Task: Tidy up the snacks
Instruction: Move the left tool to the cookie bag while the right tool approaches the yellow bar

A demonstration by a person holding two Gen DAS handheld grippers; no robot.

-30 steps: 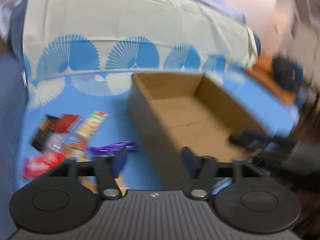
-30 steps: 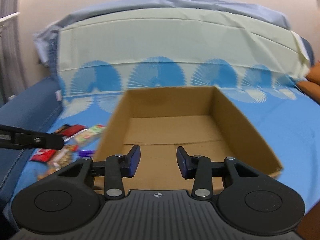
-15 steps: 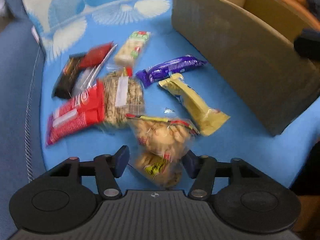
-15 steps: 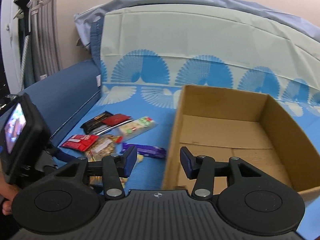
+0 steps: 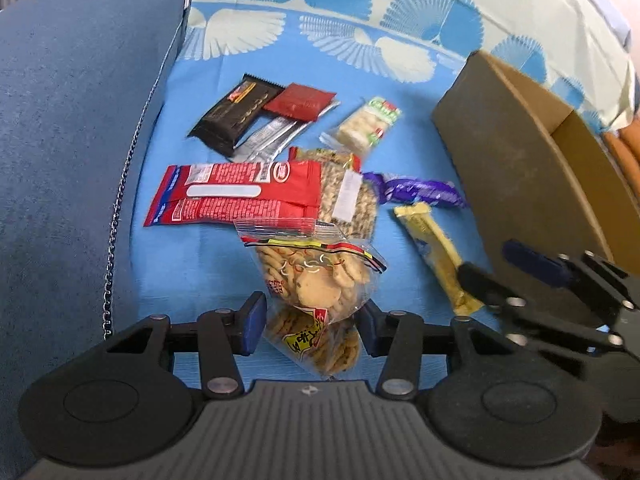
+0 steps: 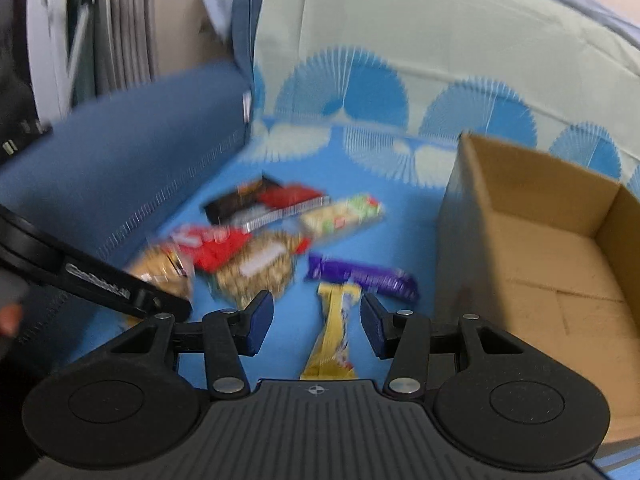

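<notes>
Clear cookie bag (image 5: 316,280) between half-open left jaws, yellow bar (image 6: 334,332) between right.

Nine snack packets (image 5: 240,196) lie on the blue sheet (some overlapping) — one cardboard box (image 5: 516,168) to their right.

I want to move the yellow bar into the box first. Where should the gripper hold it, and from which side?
Probably across the middle of the yellow bar, coming from above: it lies flat, long and narrow, apart from the other snacks, already between the open fingers of the right gripper.
</notes>
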